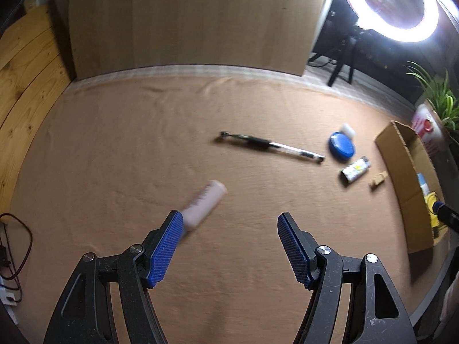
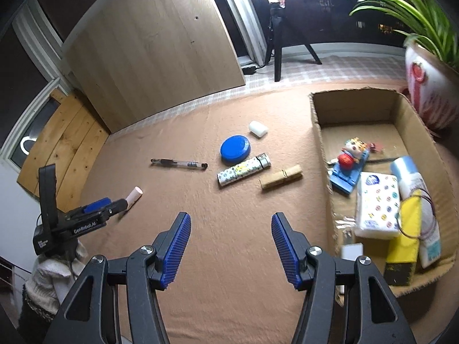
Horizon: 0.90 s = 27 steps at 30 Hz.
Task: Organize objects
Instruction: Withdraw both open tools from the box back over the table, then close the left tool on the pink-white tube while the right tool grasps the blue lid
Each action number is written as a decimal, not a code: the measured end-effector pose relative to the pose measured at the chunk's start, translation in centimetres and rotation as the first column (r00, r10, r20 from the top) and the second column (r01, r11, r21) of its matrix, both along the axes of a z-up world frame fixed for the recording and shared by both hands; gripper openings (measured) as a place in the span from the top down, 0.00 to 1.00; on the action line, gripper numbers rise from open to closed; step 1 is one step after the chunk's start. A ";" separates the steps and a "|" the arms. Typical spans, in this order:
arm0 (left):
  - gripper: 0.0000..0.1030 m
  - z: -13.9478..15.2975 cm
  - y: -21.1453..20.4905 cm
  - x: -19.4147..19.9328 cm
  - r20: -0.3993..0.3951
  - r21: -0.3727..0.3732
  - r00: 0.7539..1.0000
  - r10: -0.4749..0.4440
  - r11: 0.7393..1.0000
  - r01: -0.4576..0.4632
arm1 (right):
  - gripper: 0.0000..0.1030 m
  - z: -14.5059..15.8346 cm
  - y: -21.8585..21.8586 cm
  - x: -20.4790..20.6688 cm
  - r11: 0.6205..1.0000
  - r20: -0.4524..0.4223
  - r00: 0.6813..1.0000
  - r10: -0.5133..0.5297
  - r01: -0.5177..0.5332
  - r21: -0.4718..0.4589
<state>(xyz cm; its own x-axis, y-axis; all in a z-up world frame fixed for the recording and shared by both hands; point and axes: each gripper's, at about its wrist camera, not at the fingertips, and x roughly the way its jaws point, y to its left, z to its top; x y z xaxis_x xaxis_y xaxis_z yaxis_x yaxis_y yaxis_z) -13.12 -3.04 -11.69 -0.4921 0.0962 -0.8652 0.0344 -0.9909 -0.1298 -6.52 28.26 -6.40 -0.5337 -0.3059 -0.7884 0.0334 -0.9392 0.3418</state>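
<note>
— Looking at the left gripper (image 1: 229, 226): jaws wide, holding nothing. Where's the pink tube (image 1: 205, 202)?

— Lying on the brown cloth (image 1: 114, 143), by the left finger (image 1: 166, 248).

— Heavy?

— Probably light, smooth, rolls easily. Pinch its middle. The right gripper (image 2: 229, 229) is open too, empty, near the box (image 2: 321, 143).

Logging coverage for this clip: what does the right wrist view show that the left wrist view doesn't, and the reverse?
Only the right wrist view shows the cardboard box interior clearly: a tissue pack, a yellow box and a blue toy. It also shows the left gripper from outside, beside the pink tube.

Only the left wrist view shows the dark red cable at the mat's left edge.

Both show the pen, blue lid, patterned lighter, wooden clip, white eraser and open fingers.
</note>
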 end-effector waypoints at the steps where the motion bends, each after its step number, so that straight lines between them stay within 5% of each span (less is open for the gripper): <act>1: 0.30 -0.3 -0.4 -0.1 0.005 -0.001 1.000 0.002 1.000 -0.002 | 0.47 0.0 -0.3 -0.5 1.000 -0.001 1.000 0.007 -0.007 0.009; 20: 0.33 -2.4 -1.6 -2.2 0.029 -0.030 1.000 -0.011 0.999 0.012 | 0.47 -3.0 -6.5 -9.3 0.980 0.056 0.983 0.176 -0.180 0.080; 27: 0.45 -3.2 -1.0 -3.1 0.043 -0.031 0.999 -0.027 0.999 0.028 | 0.47 -3.8 -7.6 -13.2 0.967 0.073 0.983 0.171 -0.181 0.177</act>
<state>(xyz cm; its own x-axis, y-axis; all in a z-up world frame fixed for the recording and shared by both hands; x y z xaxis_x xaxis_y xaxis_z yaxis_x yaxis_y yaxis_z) -16.21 -4.04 -14.90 -0.4526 0.0813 -0.8880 0.0120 -0.9952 -0.0972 -19.74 20.64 -10.15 -0.4374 -0.2399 -0.8667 0.1896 -0.9667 0.1719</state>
